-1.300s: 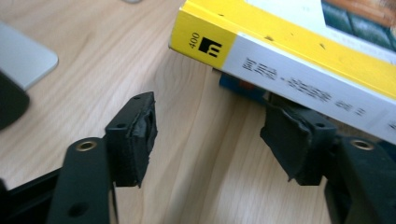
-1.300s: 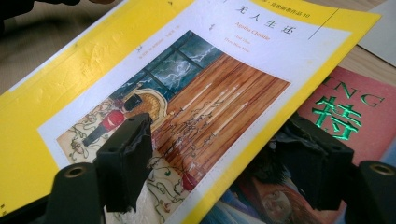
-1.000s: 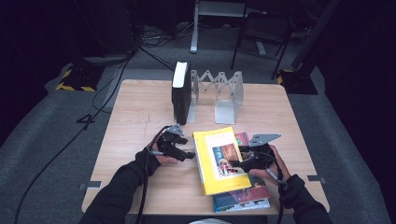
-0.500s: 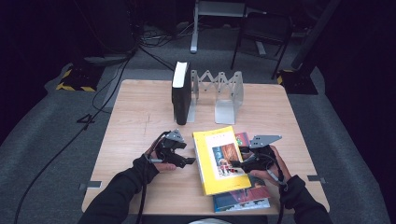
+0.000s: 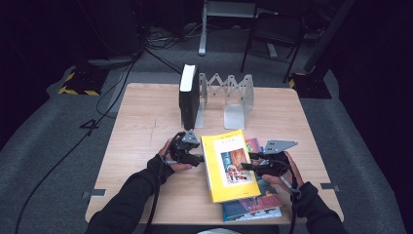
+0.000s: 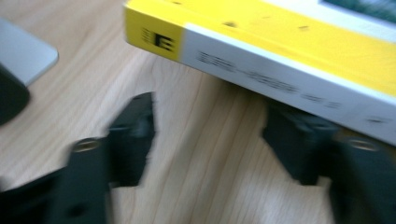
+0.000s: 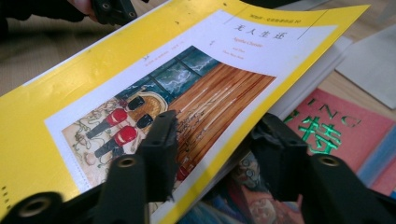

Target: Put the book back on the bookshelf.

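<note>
A yellow book (image 5: 229,165) lies on top of other books at the front of the wooden table (image 5: 146,122). My left gripper (image 5: 192,155) is at the book's left, spine side. In the left gripper view one jaw sits tucked under the spine (image 6: 289,88) and the other rests apart on bare wood; the jaws have just been closing. My right gripper (image 5: 253,168) straddles the book's right edge. One finger (image 7: 159,149) lies over the cover (image 7: 196,93) and the other (image 7: 280,158) under the pages. Its jaws have also just been closing, with a gap still showing.
A black book (image 5: 189,95) stands upright in a metal accordion rack (image 5: 231,92) at the back of the table. Under the yellow book lie a colourful book (image 5: 255,207) and a red one (image 7: 336,126). A chair (image 5: 272,34) stands on the floor beyond the table.
My left gripper has slid right to the yellow book's spine edge. Both grippers' jaws stand narrower than before. The right hand has kept its place.
</note>
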